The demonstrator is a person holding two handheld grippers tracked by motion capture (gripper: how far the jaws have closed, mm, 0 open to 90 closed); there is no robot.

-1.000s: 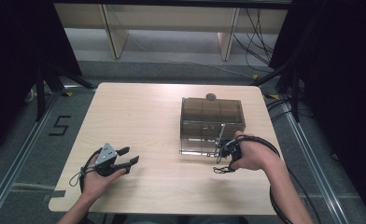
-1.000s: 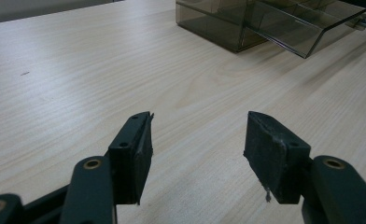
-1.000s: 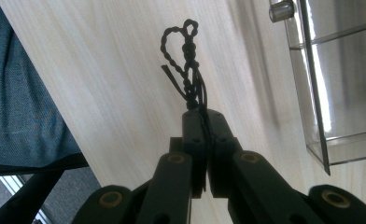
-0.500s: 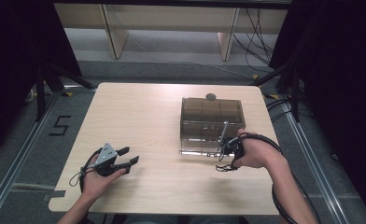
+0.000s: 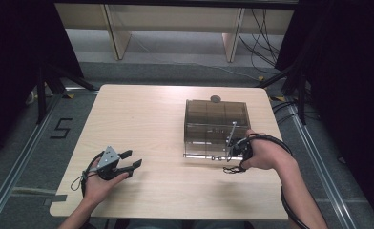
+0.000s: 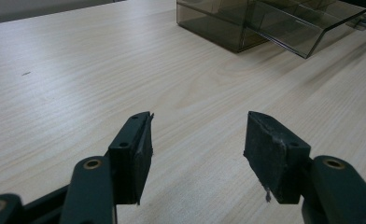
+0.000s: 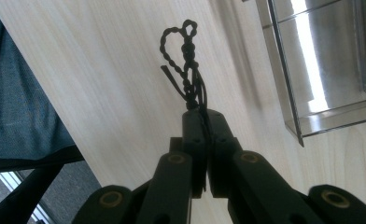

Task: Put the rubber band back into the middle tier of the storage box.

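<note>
A smoky see-through box (image 5: 216, 118) stands right of the table's middle, its drawer (image 5: 209, 149) pulled out toward the person. In the left gripper view the box (image 6: 214, 21) and the drawer (image 6: 288, 28) lie far ahead. My right gripper (image 5: 233, 151) sits at the drawer's front right corner, shut on a black braided cord (image 7: 186, 51) that sticks out past the closed fingertips (image 7: 193, 122) in a small loop. The cord (image 5: 231, 168) hangs just above the tabletop. My left gripper (image 5: 135, 159) rests at the table's front left, open (image 6: 197, 140), nothing between its pads.
A thin metal rod (image 5: 233, 131) rises from the drawer beside the right hand. A small round grey object (image 5: 215, 98) lies behind the box. The pale wooden table (image 5: 142, 119) has dark floor and cables around it; the table's edge (image 7: 45, 93) runs close to the right gripper.
The right hand has edged slightly toward the drawer's corner with the cord still in its jaws. The left hand and gripper have stayed put.
</note>
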